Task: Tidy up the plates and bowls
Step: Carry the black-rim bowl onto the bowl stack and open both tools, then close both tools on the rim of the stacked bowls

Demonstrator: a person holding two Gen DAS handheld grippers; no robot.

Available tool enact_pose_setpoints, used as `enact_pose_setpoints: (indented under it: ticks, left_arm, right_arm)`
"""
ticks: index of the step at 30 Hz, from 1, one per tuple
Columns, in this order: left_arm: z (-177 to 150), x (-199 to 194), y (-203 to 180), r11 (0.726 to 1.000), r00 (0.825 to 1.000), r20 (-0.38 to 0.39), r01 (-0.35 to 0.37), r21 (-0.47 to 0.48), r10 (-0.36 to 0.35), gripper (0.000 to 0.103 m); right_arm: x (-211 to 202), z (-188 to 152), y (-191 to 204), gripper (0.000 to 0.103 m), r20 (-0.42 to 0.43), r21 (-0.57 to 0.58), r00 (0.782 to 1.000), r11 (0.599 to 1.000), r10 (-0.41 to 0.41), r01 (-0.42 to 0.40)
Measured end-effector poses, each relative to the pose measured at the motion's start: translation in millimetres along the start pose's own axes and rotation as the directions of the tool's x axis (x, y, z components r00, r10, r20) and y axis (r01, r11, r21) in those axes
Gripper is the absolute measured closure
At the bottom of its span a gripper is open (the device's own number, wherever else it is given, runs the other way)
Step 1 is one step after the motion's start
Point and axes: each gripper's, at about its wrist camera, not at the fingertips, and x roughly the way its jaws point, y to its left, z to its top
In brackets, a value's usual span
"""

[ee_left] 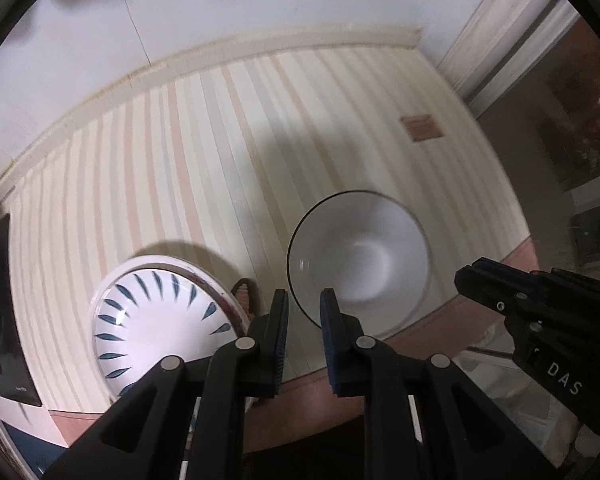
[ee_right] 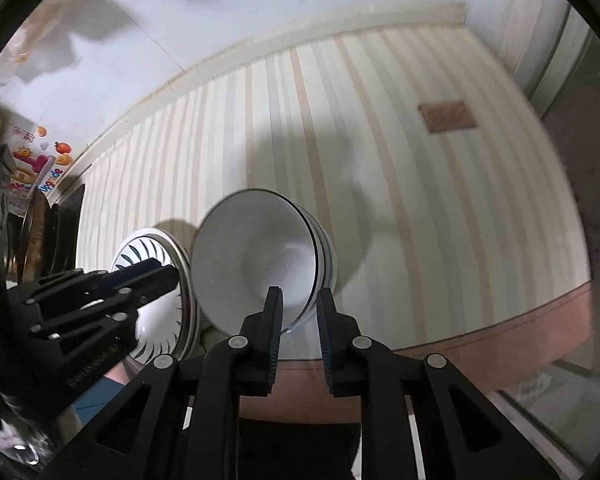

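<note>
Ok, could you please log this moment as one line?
left gripper: shut, empty | right gripper: open at rim of white bowls | white bowls: stacked | patterned plate: beside them

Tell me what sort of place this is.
Probably a home dining area: a table under a striped tablecloth, a white bowl and a stack of blue-patterned plates on it, and colourful cartoon stickers off to the left.

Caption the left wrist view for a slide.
Left gripper hangs empty above a white bowl and a blue-patterned plate on a striped tablecloth.
</note>
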Motion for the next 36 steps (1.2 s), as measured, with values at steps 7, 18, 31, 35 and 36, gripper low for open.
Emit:
enact_pose_setpoints:
  ticks: [7, 18, 31, 35, 36]
  left_arm:
    - [-20.8, -50.3, -0.6, 1.000, 0.996, 0.084, 0.026, 0.017, -0.027, 0.085]
    - [-37.7, -100.6, -8.1, 0.997, 0.978, 0.198, 0.060, 0.044, -0.068, 0.029]
    - [-34.3, -110.8, -12.9, 0.995, 0.972, 0.214, 0.095, 0.029, -0.099, 0.018]
    - [-22.5, -93.3, -7.7, 0.995, 0.977, 0.188, 0.101, 0.001, -0.099, 0.018]
    - [-18.7, -85.3, -5.2, 0.995, 0.979, 0.176, 0.104, -0.007, -0.101, 0.017]
  right_arm:
    - [-57.9, -25.9, 19.7, 0.046, 0.095, -0.024, 0.994, 0.998, -0.062, 0.064]
    - [-136.1, -62.9, 36.9, 0.017, 0.239, -0.021, 0.962, 0.990, -0.132, 0.142]
    - [-169.2, -74.3, 39.0, 0.015, 0.287, -0.013, 0.948, 0.989, -0.136, 0.146]
    - [-156.7, -65.6, 30.5, 0.013, 0.262, -0.001, 0.956, 0.991, -0.128, 0.133]
    - [-151.2, -63.5, 27.6, 0.012, 0.252, 0.003, 0.960, 0.992, -0.124, 0.127]
